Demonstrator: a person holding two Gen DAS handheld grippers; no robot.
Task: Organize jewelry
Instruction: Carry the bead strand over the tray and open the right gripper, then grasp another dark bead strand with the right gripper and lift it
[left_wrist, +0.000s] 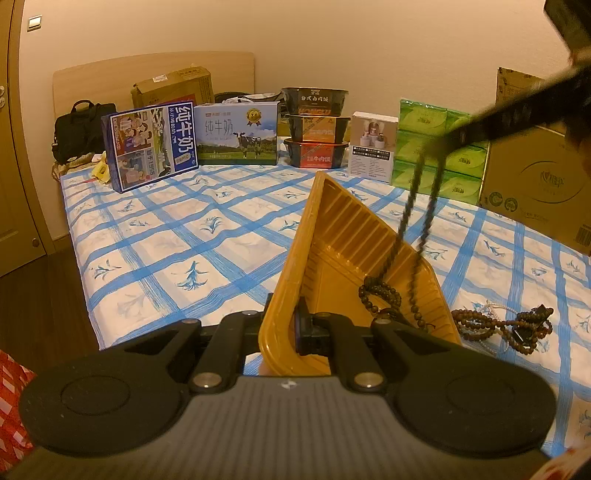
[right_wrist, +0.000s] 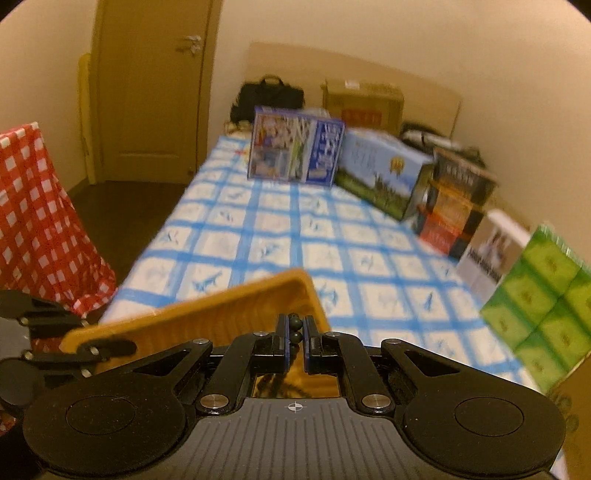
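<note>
My left tool (left_wrist: 286, 332) is clamping the yellow tray's (left_wrist: 332, 236) rim; my right tool (right_wrist: 295, 338) is pinching a dark bead strand (left_wrist: 413, 221) dangling into it.

Boxes (left_wrist: 236, 133) along bedspread's (left_wrist: 184, 236) far edge

Orange tray (left_wrist: 314, 236), blue-checked white bedsheet (left_wrist: 177, 236), dark-brown beads (left_wrist: 380, 291)

I see a glossy, ribbed orange plastic tray (left_wrist: 343, 240), dark wooden-looking beads (left_wrist: 380, 295) with a dull sheen, and matt black plastic gripper fingers (right_wrist: 282, 332) with shiny metal pivot pins. The checked bedsheet (left_wrist: 177, 229) looks like soft printed cloth; the cartons (left_wrist: 535, 184) are plain matt cardboard.
</note>
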